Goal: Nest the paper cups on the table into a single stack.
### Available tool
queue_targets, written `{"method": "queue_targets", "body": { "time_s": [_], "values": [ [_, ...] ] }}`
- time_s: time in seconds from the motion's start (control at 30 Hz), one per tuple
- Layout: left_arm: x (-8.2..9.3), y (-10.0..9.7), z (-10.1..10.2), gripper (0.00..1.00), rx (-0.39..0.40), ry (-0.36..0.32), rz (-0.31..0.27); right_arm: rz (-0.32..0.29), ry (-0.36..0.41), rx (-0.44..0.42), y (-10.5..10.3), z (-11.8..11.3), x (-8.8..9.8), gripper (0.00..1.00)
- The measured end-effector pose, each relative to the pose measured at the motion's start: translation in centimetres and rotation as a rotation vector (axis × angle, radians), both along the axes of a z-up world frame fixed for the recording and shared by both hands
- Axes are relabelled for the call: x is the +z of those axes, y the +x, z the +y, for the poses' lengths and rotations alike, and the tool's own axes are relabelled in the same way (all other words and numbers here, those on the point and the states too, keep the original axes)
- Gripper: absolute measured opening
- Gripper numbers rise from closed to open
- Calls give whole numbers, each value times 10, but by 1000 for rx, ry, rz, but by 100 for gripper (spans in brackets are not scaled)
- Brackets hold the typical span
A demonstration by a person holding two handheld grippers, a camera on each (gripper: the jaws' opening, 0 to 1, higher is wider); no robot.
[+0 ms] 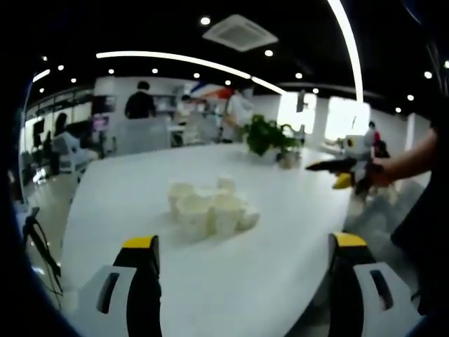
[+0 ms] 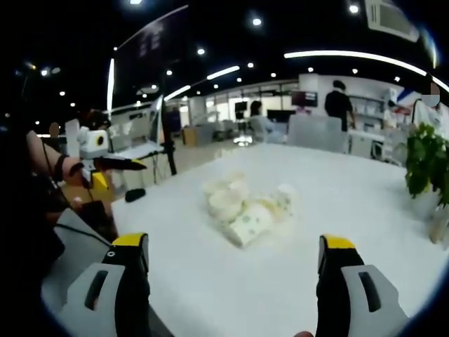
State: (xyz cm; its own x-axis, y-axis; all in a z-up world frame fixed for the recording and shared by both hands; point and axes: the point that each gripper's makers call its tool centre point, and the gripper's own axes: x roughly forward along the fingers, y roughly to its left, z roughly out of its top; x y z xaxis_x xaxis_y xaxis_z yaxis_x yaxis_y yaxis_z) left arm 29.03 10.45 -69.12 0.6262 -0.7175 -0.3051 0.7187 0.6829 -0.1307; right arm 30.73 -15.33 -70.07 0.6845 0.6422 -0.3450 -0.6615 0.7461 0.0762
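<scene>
Nesting not yet begun: paper cups [image 1: 209, 208] clustered loose on white table [image 1: 126, 203]. Left gripper [image 1: 243, 247] and right gripper [image 2: 233, 251] spread wide, nothing held. Single cup to be approached and gripped first.

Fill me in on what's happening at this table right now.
A person holds a two-jaw gripper in each hand over a white table. A loose cluster of paper cups sits in the middle of it, some upright and some tipped over, not yet nested into one stack. The left gripper and the right gripper both hang open, short of the cups, holding nothing. A potted plant stands at the table's far side. People stand in the office background.
</scene>
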Motion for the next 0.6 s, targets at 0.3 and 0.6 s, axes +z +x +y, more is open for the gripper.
{"method": "queue_targets", "body": {
  "time_s": [0.3,0.6],
  "values": [
    [2,1,0,100,-2,8,-11,0,1,4,1,1,2,99],
    [-1,0,1,100,-3,10,-2,-2,2,4,0,0,3,99]
  ]
}}
